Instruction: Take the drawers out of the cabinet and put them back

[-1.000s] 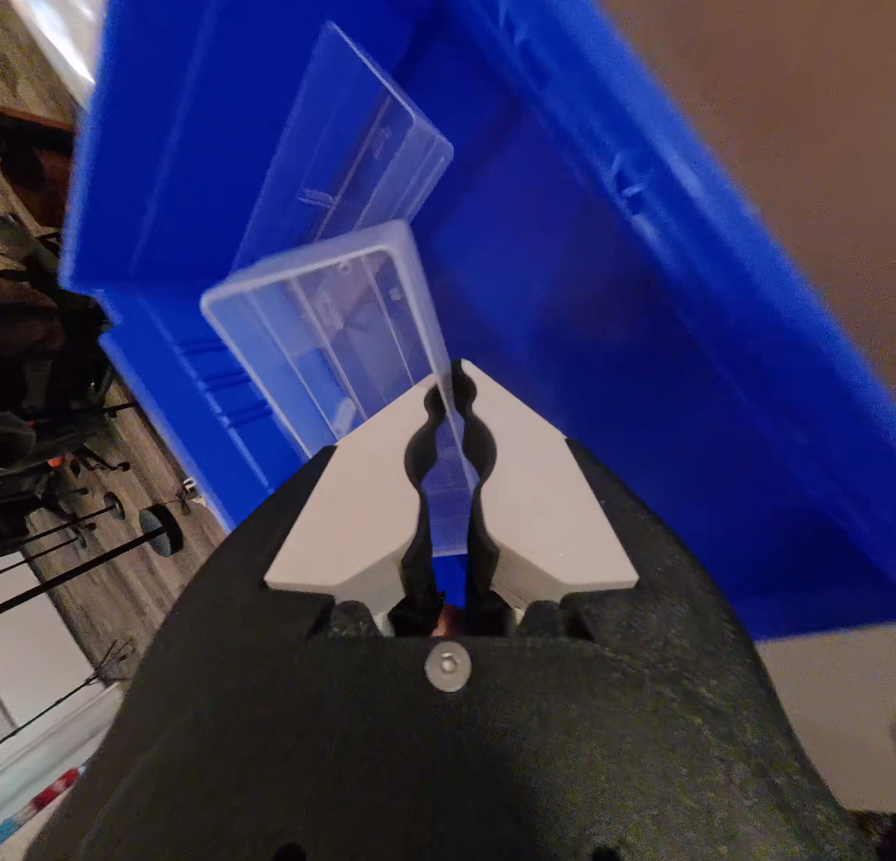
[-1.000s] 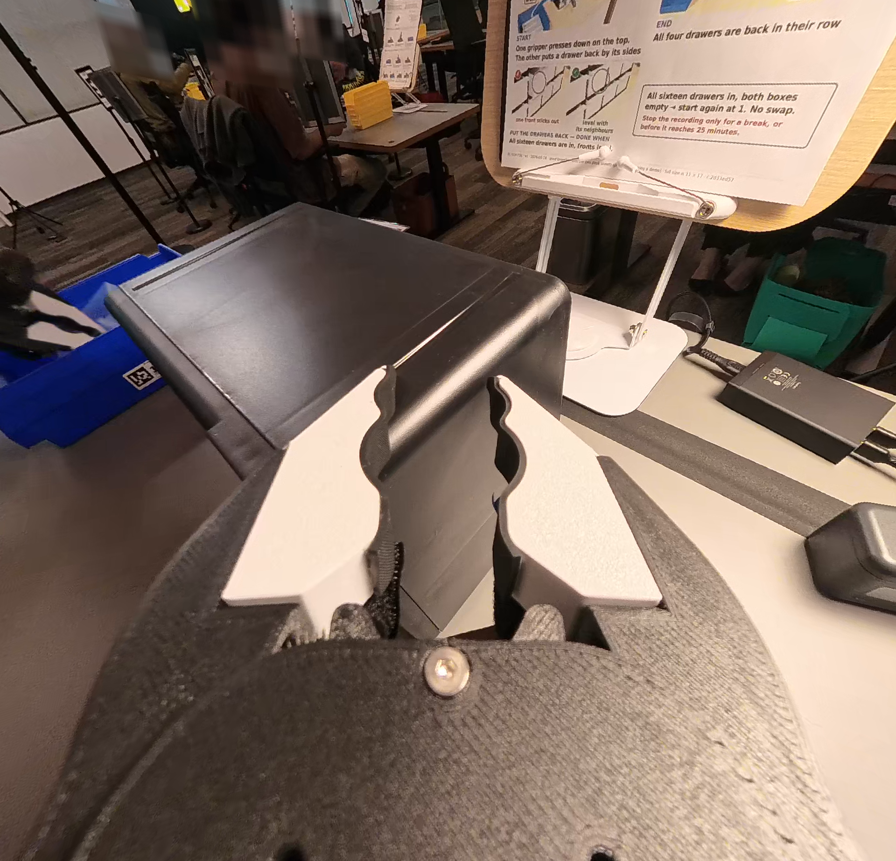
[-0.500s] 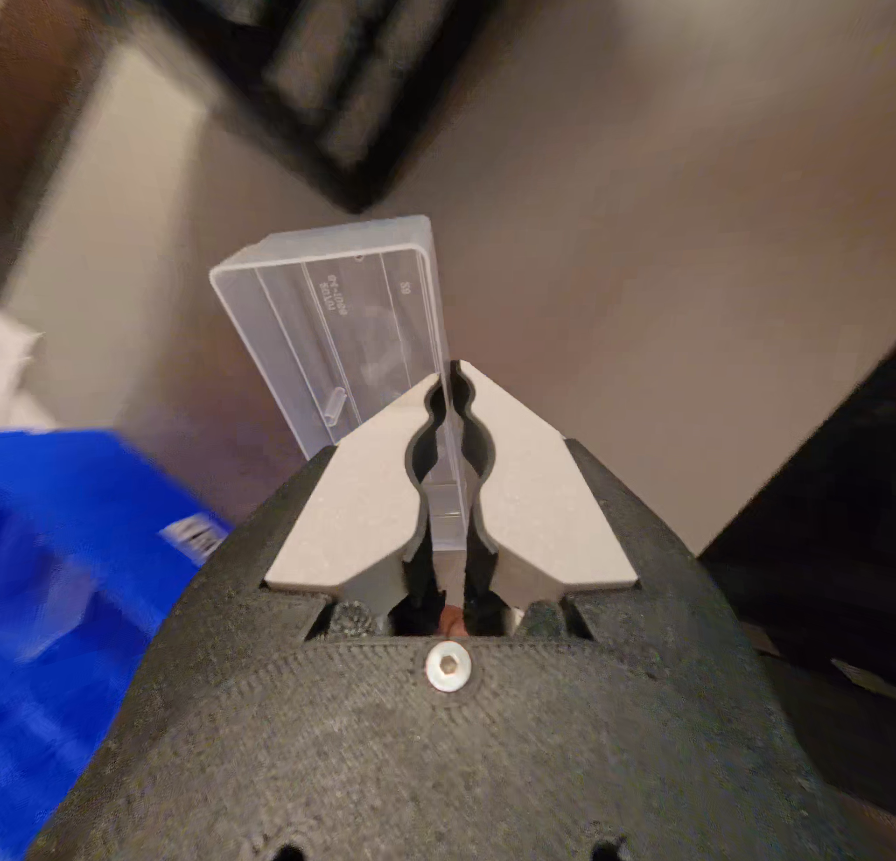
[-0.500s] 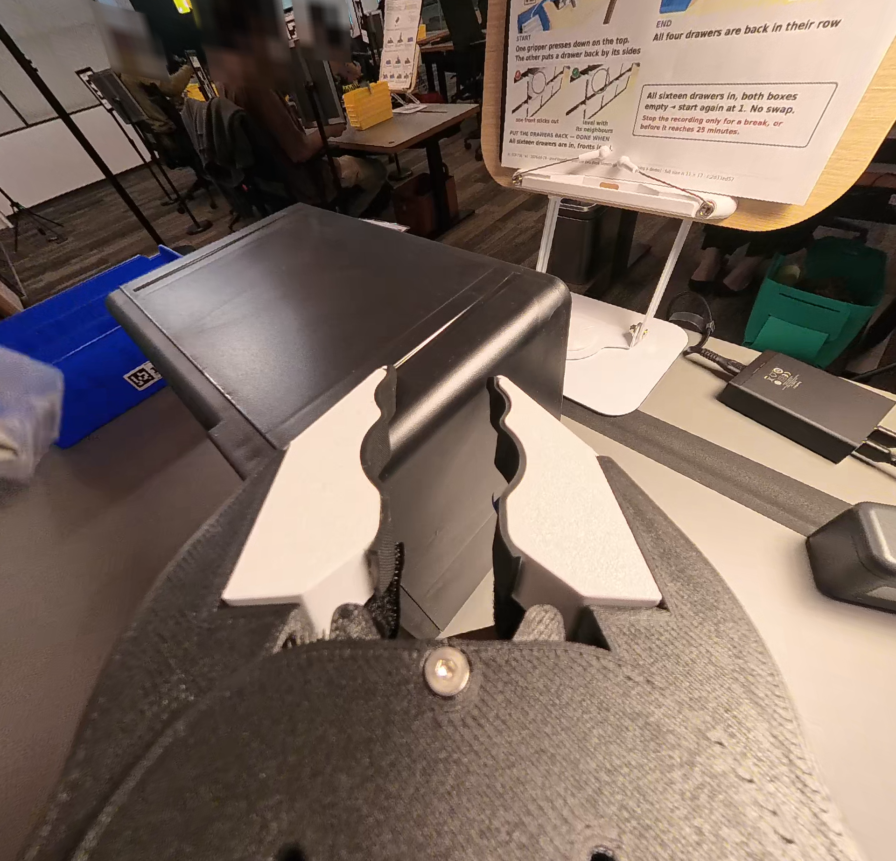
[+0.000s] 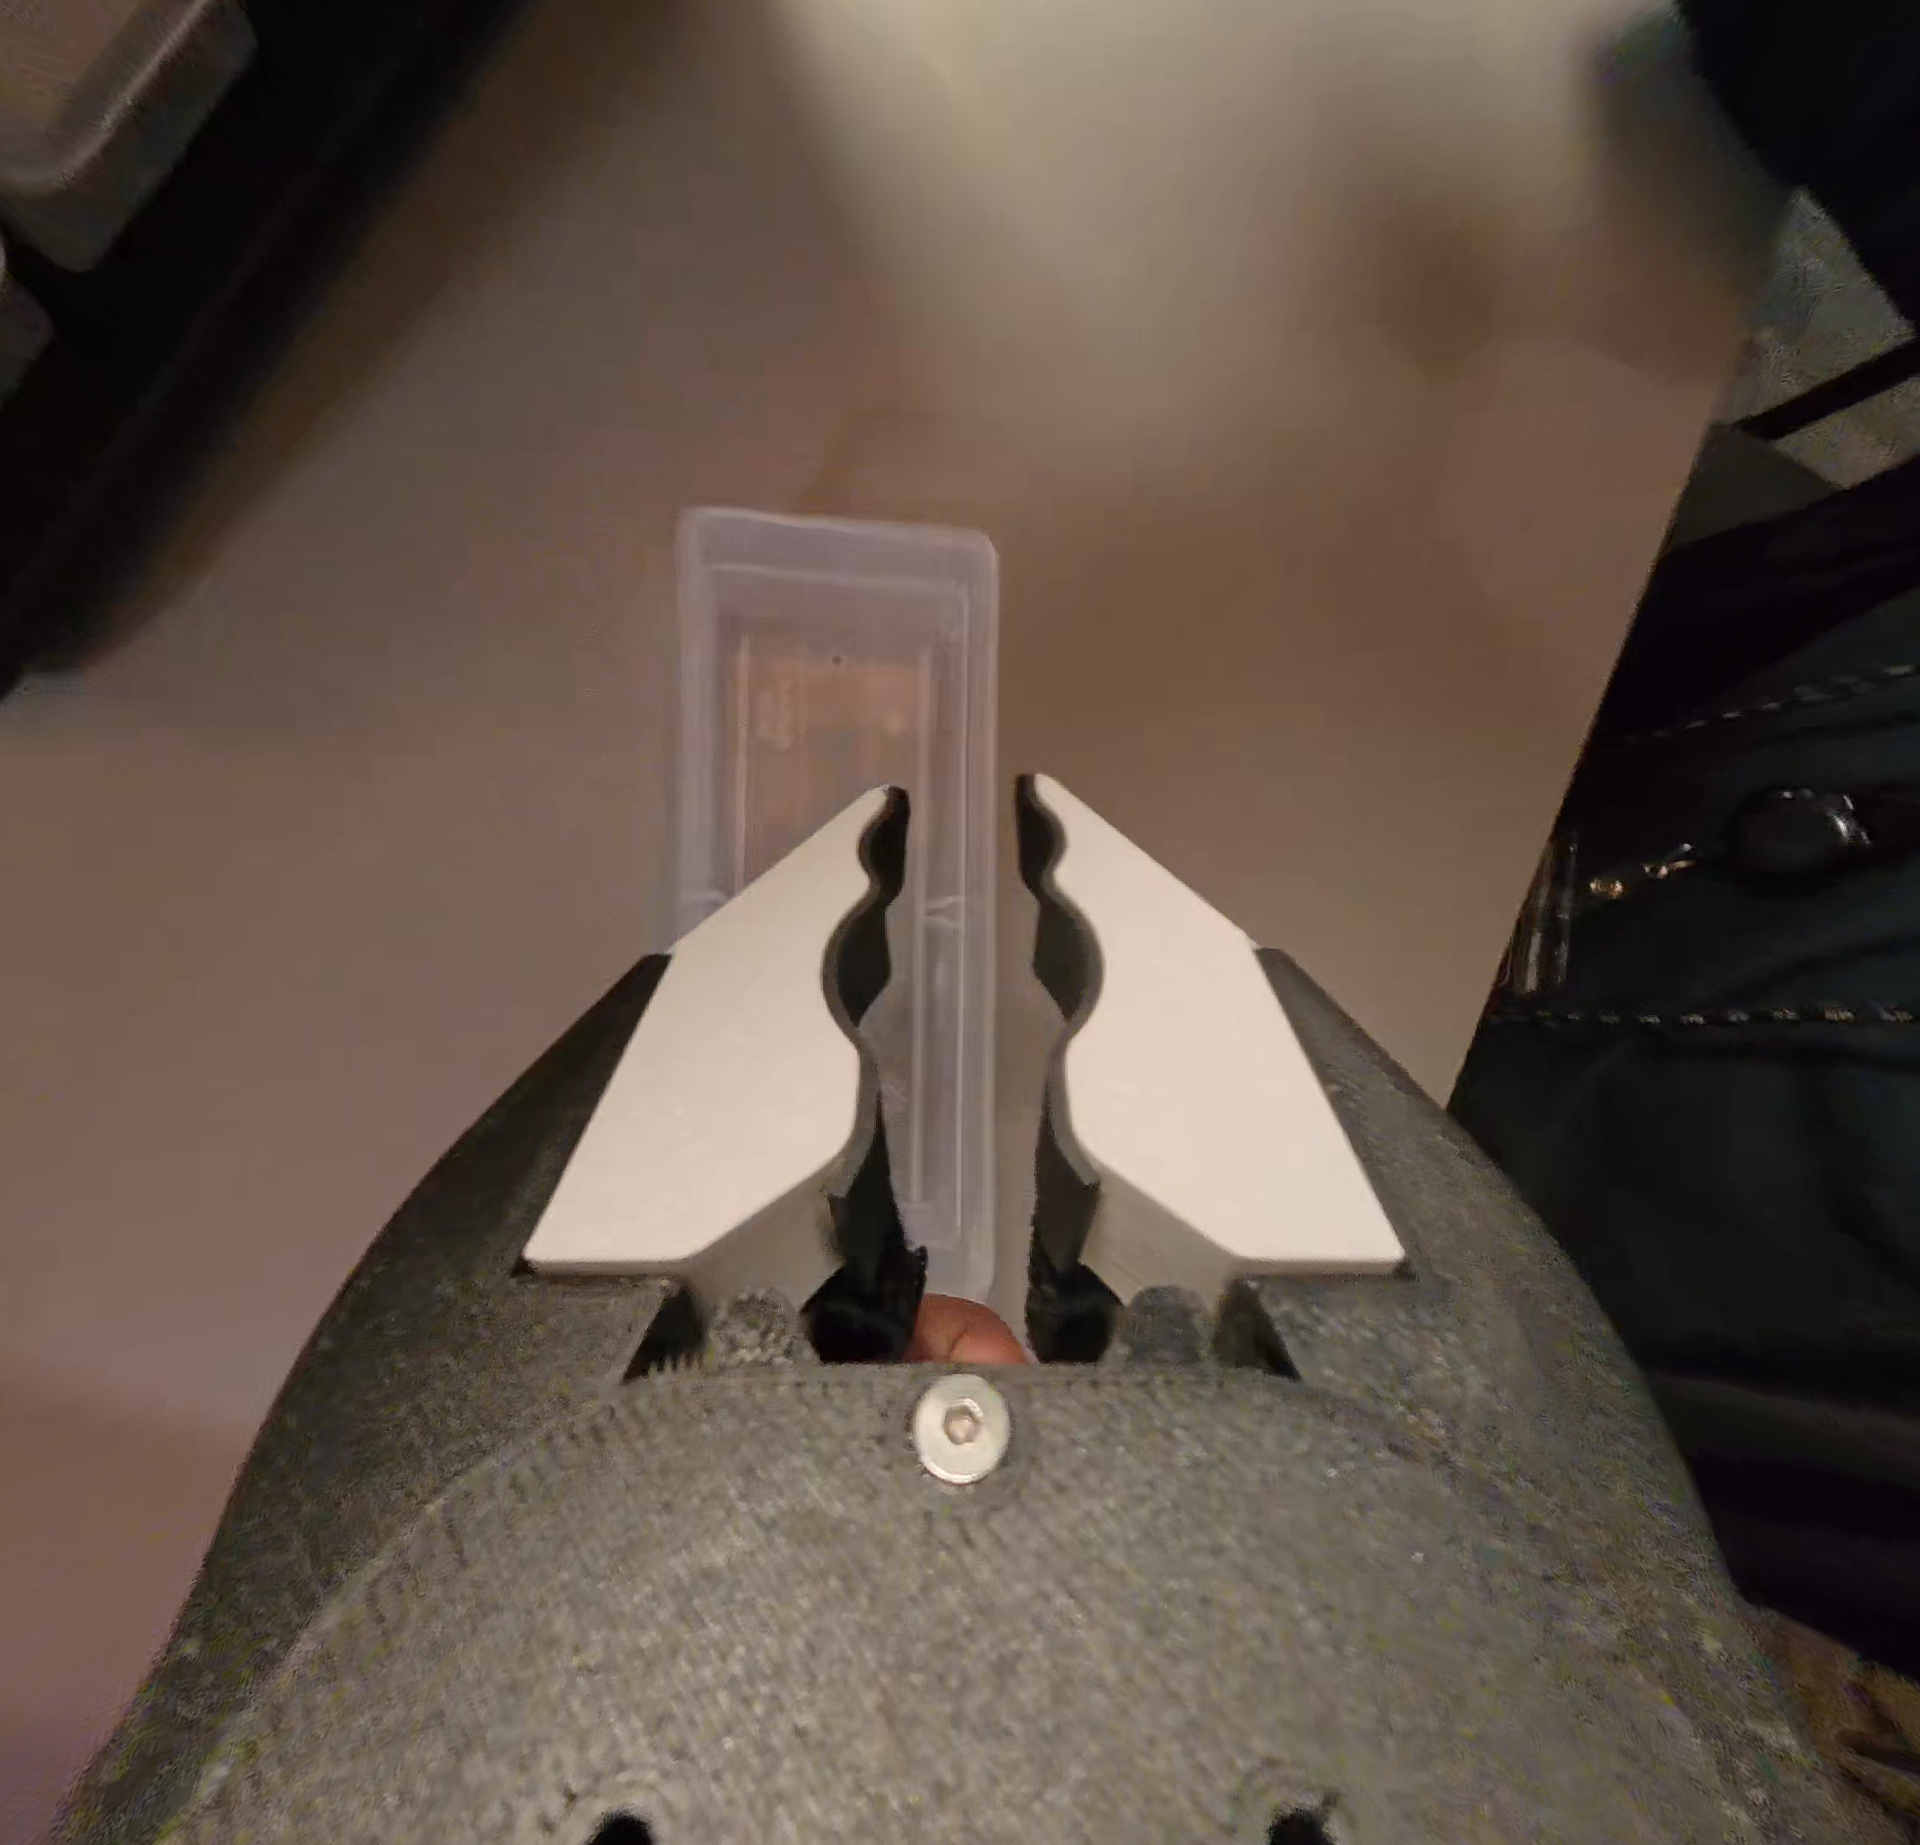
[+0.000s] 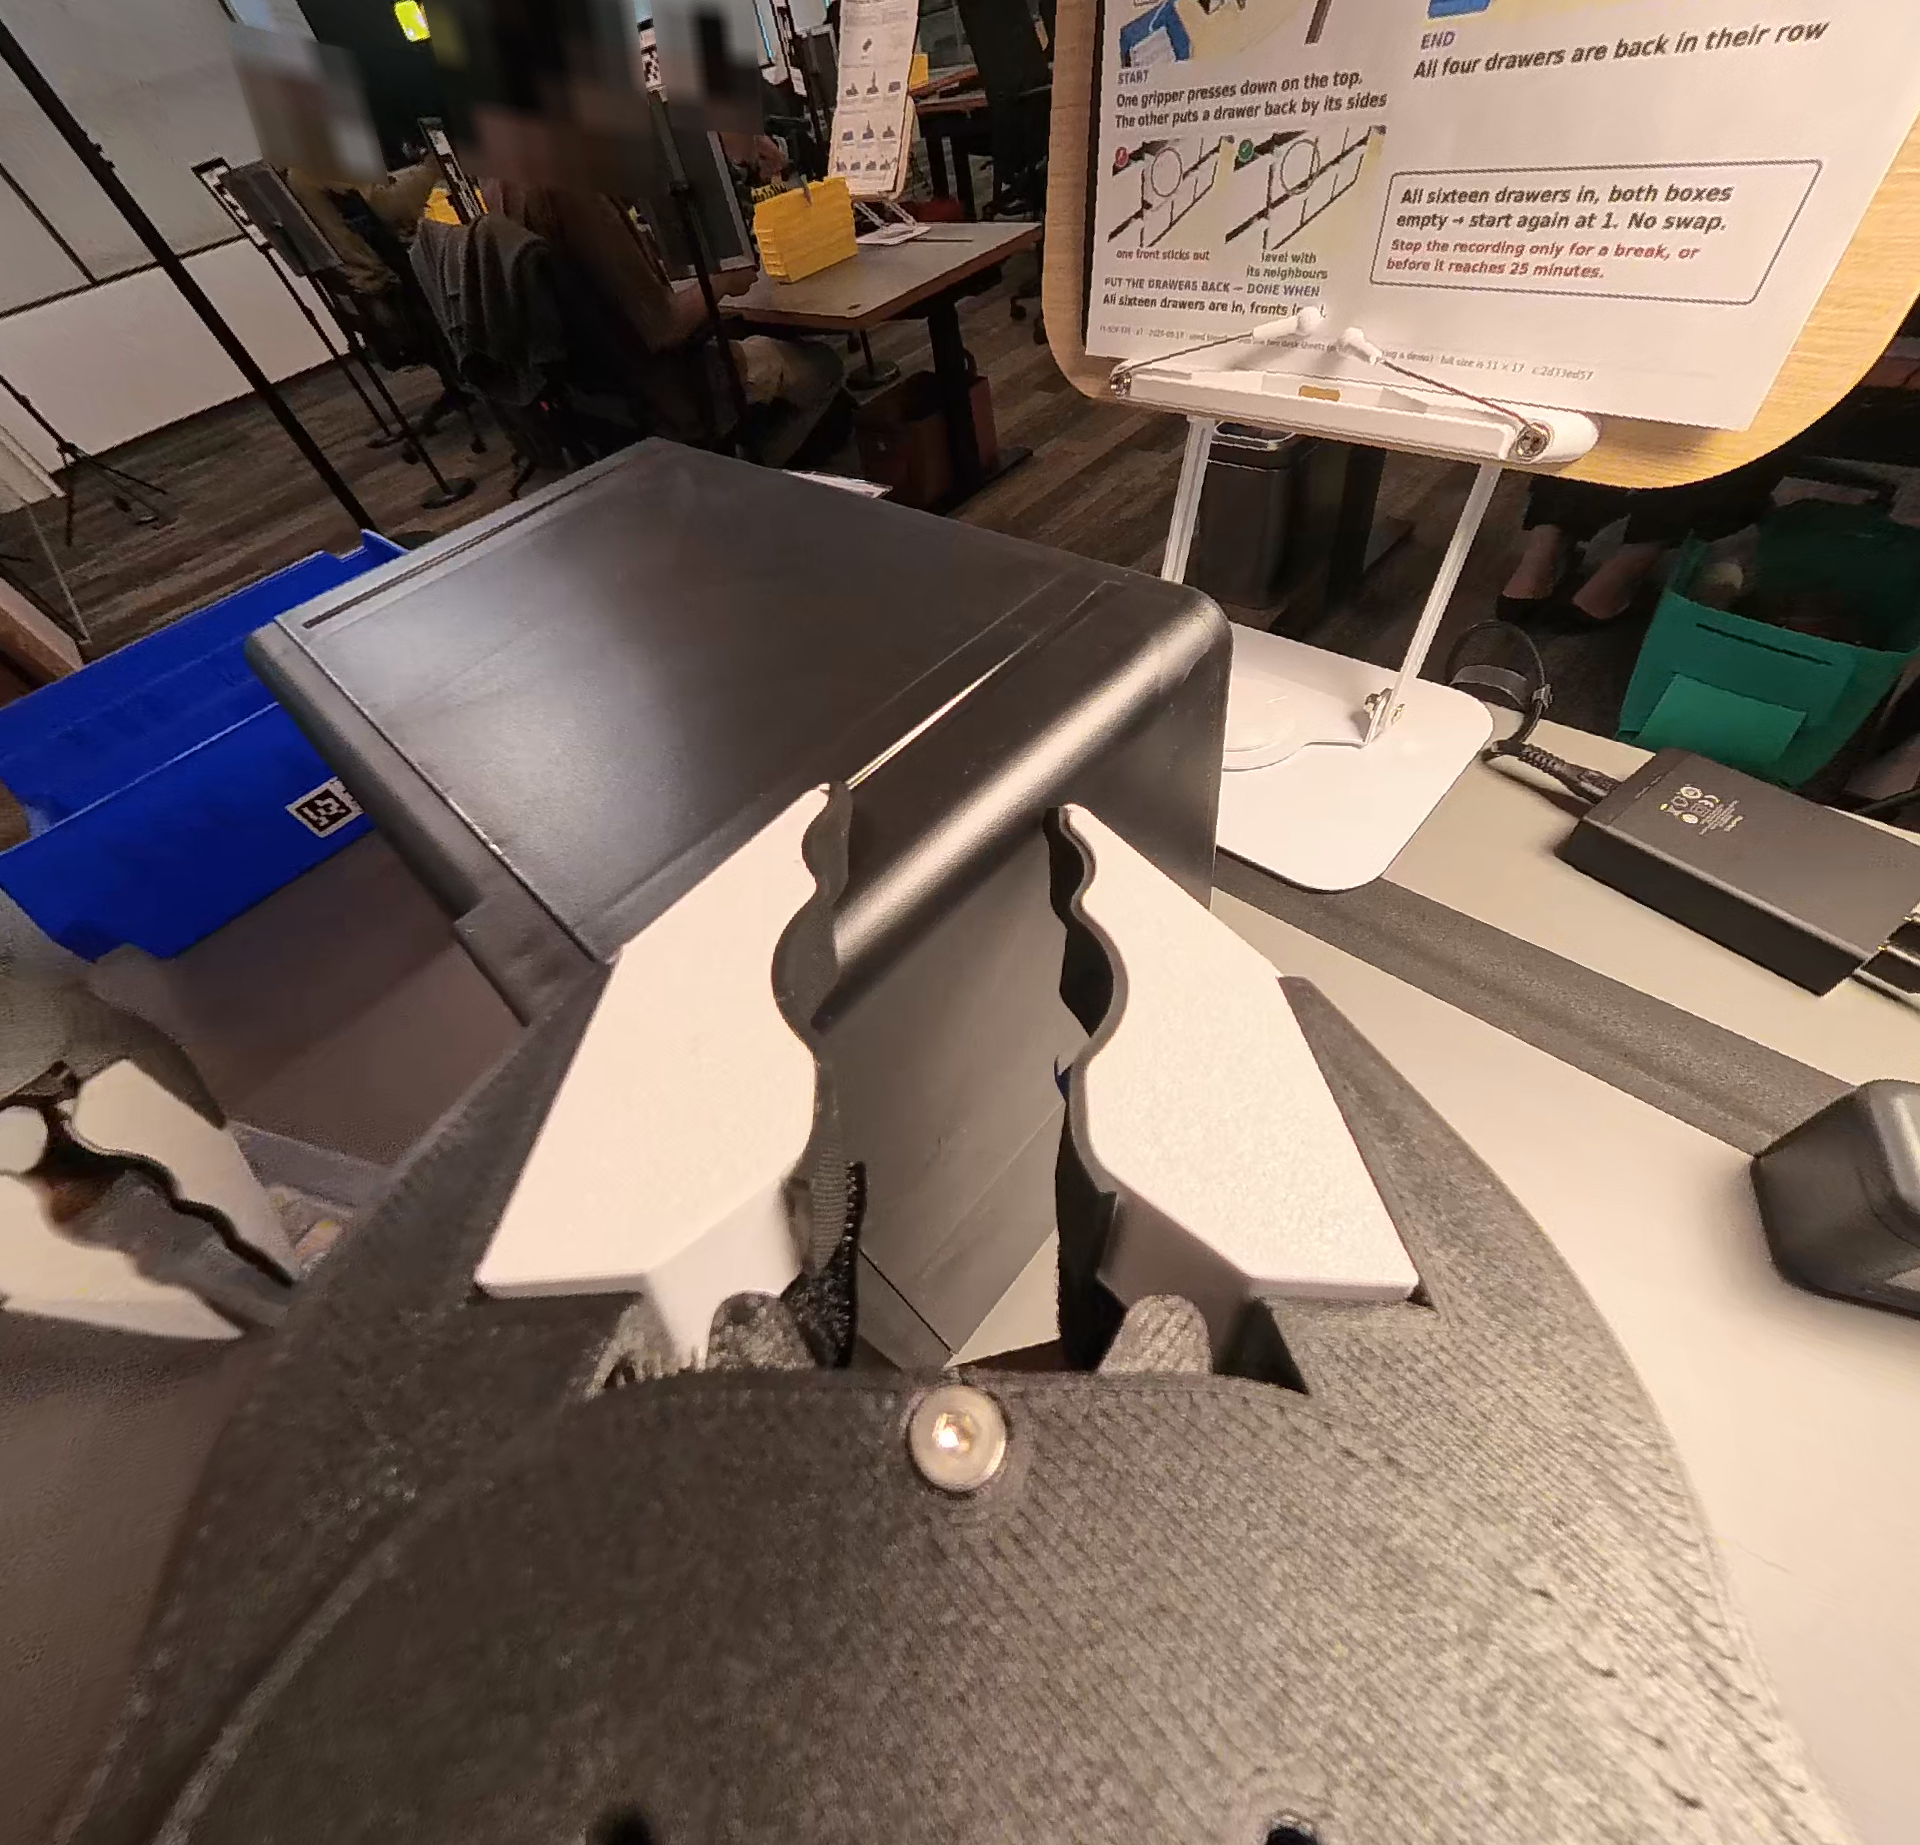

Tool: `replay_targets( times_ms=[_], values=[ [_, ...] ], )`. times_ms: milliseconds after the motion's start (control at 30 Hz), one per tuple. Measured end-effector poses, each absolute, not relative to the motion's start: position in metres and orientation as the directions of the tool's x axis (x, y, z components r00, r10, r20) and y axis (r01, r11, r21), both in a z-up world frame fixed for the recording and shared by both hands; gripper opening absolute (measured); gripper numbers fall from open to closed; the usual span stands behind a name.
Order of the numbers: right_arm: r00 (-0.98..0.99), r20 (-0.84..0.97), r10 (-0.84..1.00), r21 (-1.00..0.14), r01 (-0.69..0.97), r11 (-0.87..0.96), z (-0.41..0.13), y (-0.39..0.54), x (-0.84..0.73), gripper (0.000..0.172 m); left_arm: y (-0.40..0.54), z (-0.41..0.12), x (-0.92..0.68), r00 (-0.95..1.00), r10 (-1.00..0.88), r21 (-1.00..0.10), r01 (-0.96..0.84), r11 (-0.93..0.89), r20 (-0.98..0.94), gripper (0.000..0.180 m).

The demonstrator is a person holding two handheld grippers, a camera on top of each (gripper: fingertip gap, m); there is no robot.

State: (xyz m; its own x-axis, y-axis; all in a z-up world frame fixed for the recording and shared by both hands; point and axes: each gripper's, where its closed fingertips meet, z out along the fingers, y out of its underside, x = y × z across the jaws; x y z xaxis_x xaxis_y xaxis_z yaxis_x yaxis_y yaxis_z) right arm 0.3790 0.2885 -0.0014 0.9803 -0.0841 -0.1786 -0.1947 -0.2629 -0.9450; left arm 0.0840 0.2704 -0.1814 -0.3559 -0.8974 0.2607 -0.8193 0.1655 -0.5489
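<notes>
1. Left gripper (image 5: 958,793): fingers stand apart. A clear plastic drawer (image 5: 836,715) lies on the tan table (image 5: 1247,445) beneath them and reaches out past the tips on the far side. Its right edge runs down the gap, with space showing before the right finger (image 5: 1174,1047); its left part passes under the left finger, where contact cannot be judged.
2. Right gripper (image 6: 945,819): fingers set wide, poised over the near right edge of the black cabinet (image 6: 675,673); whether they touch it cannot be told.
3. A blue bin (image 6: 156,787) sits left of the cabinet.
</notes>
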Motion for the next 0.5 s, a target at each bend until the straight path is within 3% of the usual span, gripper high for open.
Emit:
replay_targets(
  times_ms=[33,167,267,400,500],
  values=[
    [0.98,-0.178,-0.084,-0.945,-0.194,-0.263,-0.001,0.288,0.379,0.042,0.268,-0.175,0.084,-0.392,-0.886,-0.574,-0.796,0.192,0.247,0.028],
    [0.98,-0.178,-0.083,-0.945,-0.194,-0.263,-0.002,0.288,0.379,0.042,0.275,-0.142,0.073,-0.592,-0.806,-0.653,-0.62,0.435,0.026,0.044],
    [0.981,-0.178,-0.082,-0.945,-0.193,-0.264,-0.002,0.288,0.379,0.042,0.299,-0.137,0.048,-0.707,-0.694,-0.564,-0.52,0.642,-0.138,0.051],
    [0.981,-0.177,-0.082,-0.945,-0.193,-0.264,-0.002,0.288,0.379,0.042,0.332,-0.146,0.019,-0.772,-0.61,-0.403,-0.508,0.761,-0.18,0.05],
    [0.981,-0.177,-0.082,-0.945,-0.192,-0.264,-0.002,0.288,0.379,0.042,0.328,-0.147,0.011,-0.792,-0.596,-0.418,-0.501,0.758,-0.133,0.05]
  ],
)
